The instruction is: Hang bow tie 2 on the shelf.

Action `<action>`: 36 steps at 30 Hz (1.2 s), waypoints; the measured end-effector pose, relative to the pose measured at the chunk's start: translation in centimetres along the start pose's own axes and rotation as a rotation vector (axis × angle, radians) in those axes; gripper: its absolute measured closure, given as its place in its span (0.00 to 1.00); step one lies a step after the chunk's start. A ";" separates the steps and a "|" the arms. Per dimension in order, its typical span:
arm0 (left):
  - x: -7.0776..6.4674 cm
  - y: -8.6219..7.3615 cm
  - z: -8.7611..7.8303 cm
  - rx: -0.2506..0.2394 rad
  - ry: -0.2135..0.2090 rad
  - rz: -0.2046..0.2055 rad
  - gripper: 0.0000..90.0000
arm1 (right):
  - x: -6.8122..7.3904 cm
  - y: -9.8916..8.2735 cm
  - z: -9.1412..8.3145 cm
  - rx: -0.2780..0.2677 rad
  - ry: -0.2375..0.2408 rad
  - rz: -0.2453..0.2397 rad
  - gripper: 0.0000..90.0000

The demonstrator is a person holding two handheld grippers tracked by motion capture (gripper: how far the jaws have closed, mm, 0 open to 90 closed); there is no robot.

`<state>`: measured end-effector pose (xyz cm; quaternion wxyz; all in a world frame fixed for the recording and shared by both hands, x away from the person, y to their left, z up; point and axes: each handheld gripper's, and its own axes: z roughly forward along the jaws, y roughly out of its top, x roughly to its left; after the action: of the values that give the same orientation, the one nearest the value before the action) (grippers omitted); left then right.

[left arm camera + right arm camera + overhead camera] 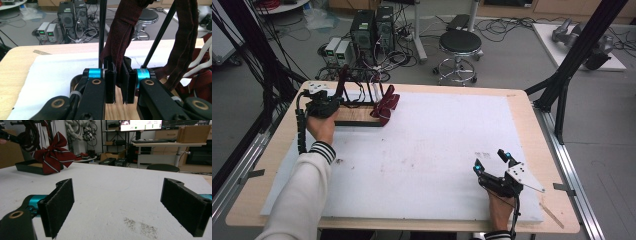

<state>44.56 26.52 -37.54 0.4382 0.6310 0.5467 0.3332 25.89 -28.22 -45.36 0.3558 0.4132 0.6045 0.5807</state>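
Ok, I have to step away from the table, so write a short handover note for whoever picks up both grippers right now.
Left hand-held gripper: at the far left of the table, jaws nearly closed on a hanging dark red strap at the rack; the left gripper view shows the strap between the pads.
Right hand-held gripper: open, holding nothing, resting low over the white mat near the front right.
Things: the striped dark red bow hangs at the rack's right end, over its wooden base.
Done: strap gripped.
Left: probably draw the strap off the rack; where it goes next cannot be told.
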 end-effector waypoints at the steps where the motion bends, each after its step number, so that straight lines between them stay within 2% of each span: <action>1: 0.0 0.0 0.0 0.000 0.000 0.000 0.92 | 0.0 0.0 0.0 0.000 0.000 0.000 0.12; 4: 0.1 0.0 0.0 -0.001 -0.004 -0.016 0.92 | 0.0 0.0 -0.1 -0.006 -0.001 -0.003 0.12; 8: 0.3 -0.1 0.1 0.017 0.007 -0.013 0.88 | -0.1 0.0 0.0 -0.006 0.004 -0.004 0.12; 12: 0.3 0.0 0.0 0.009 0.002 -0.024 0.63 | 0.0 0.0 -0.1 -0.003 0.004 0.001 0.12; 13: 0.3 0.0 0.0 0.004 -0.002 -0.026 0.63 | 0.0 0.0 -0.1 -0.003 0.004 0.001 0.12; 14: 0.4 0.0 0.0 0.003 -0.015 -0.033 0.57 | 0.0 0.0 -0.1 -0.004 0.006 0.000 0.12; 15: 0.4 -0.1 0.1 0.001 -0.035 -0.043 0.44 | 0.0 0.0 -0.1 -0.009 0.004 -0.003 0.12; 16: 0.3 -0.2 0.2 0.007 -0.070 -0.050 0.38 | 0.0 0.0 -0.1 -0.009 0.005 -0.005 0.12; 17: 0.3 -0.2 0.2 0.007 -0.070 -0.050 0.34 | 0.0 0.0 -0.1 -0.008 0.004 -0.004 0.12; 18: 0.0 -0.2 0.2 -0.005 -0.085 -0.016 0.31 | 0.0 0.0 -0.1 -0.009 0.005 -0.004 0.12; 20: -0.1 -0.2 0.1 -0.011 -0.089 -0.006 0.26 | 0.0 0.0 -0.1 -0.005 0.006 0.000 0.12; 22: -0.1 -0.2 -0.1 -0.031 -0.110 0.001 0.24 | 0.0 0.0 -0.1 -0.004 0.004 0.000 0.12; 25: -0.1 -0.5 -0.8 -0.072 -0.130 0.015 0.23 | 0.0 0.0 0.0 -0.007 0.002 -0.006 0.12; 26: 0.0 -0.9 -1.4 -0.100 -0.151 0.025 0.22 | 0.0 0.0 0.0 -0.006 0.001 -0.012 0.12; 27: 0.0 -0.9 -1.4 -0.100 -0.151 0.025 0.21 | 0.0 0.0 0.0 -0.007 0.002 -0.012 0.12; 30: 0.2 -1.9 -2.7 -0.159 -0.209 -0.012 0.19 | 0.0 0.0 0.0 -0.007 0.002 -0.007 0.12; 31: 0.2 -2.2 -3.3 -0.186 -0.225 -0.004 0.19 | 0.0 0.0 -0.1 -0.005 0.002 -0.001 0.12; 34: 0.0 -3.4 -5.1 -0.261 -0.263 0.082 0.19 | 0.1 0.0 -0.1 -0.009 0.000 -0.006 0.12; 36: -0.3 -4.1 -6.3 -0.290 -0.287 0.142 0.19 | 0.1 0.0 -0.1 -0.011 0.000 -0.016 0.12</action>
<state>37.24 27.48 -38.82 0.5730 0.6393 0.3792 0.3452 25.75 -28.17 -45.39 0.3625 0.4064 0.6046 0.5814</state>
